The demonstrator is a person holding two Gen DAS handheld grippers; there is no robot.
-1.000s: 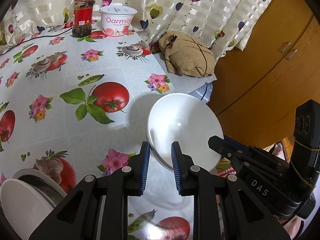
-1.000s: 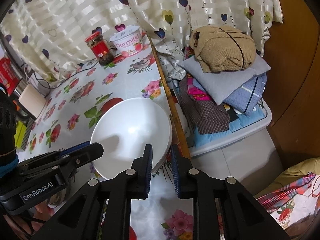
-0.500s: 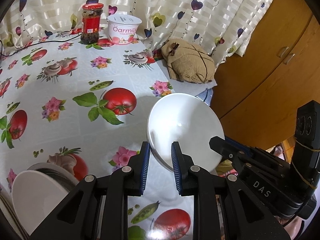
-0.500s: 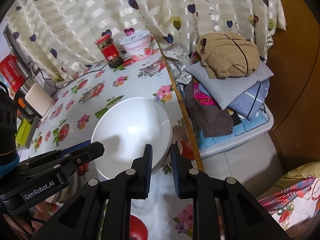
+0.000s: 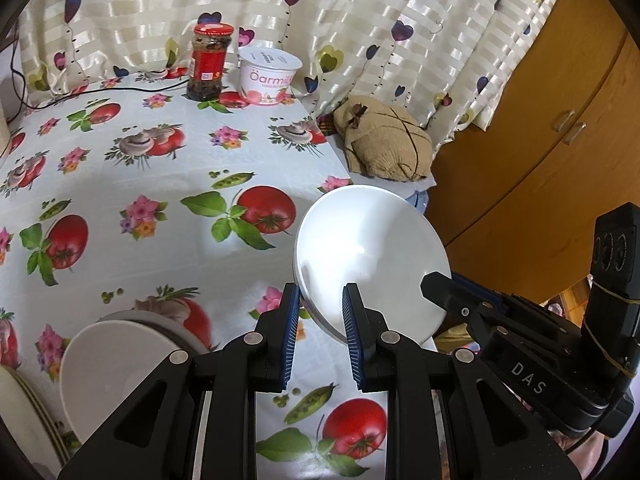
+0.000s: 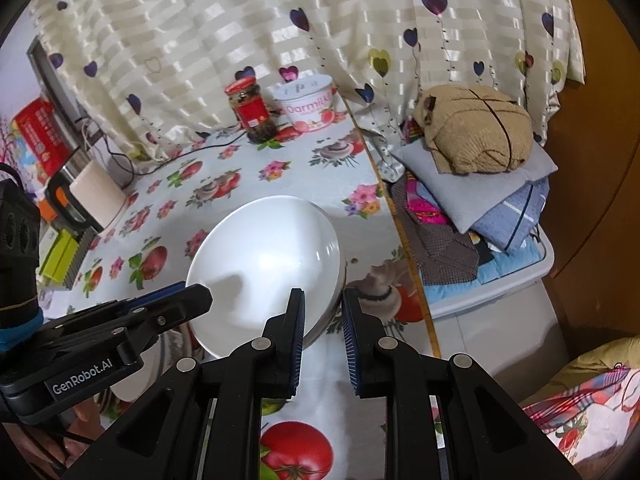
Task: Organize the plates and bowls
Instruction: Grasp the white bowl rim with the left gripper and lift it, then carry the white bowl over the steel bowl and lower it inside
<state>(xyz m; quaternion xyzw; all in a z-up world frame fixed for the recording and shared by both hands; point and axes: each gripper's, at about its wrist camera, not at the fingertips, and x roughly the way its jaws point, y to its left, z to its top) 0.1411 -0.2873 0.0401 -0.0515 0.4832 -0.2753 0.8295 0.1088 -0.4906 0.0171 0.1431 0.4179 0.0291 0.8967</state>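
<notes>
A white bowl [image 5: 368,256] hangs tilted above the flowered tablecloth [image 5: 160,208], near the table's right edge. My left gripper [image 5: 320,320] is shut on its near left rim. In the right wrist view the same bowl [image 6: 264,264] has its right rim between the pads of my right gripper [image 6: 323,312], which is shut on it. Each gripper shows in the other's view: the right gripper [image 5: 436,284] at the bowl's far side, the left gripper [image 6: 200,294] at its left. Another white bowl [image 5: 120,368] rests on a grey dish at the lower left, beside stacked plates [image 5: 24,412].
A red-lidded jar [image 5: 208,64] and a yogurt tub [image 5: 268,76] stand at the table's back by the curtain. Folded clothes [image 6: 476,136] lie piled on a storage box [image 6: 500,288] right of the table. A wooden cabinet [image 5: 560,128] is behind. A kettle [image 6: 92,196] stands at the left.
Both grippers have risen with the bowl held between them. The table now looks farther below, and more of the tablecloth and the bowl stack at the lower left has come into view.
</notes>
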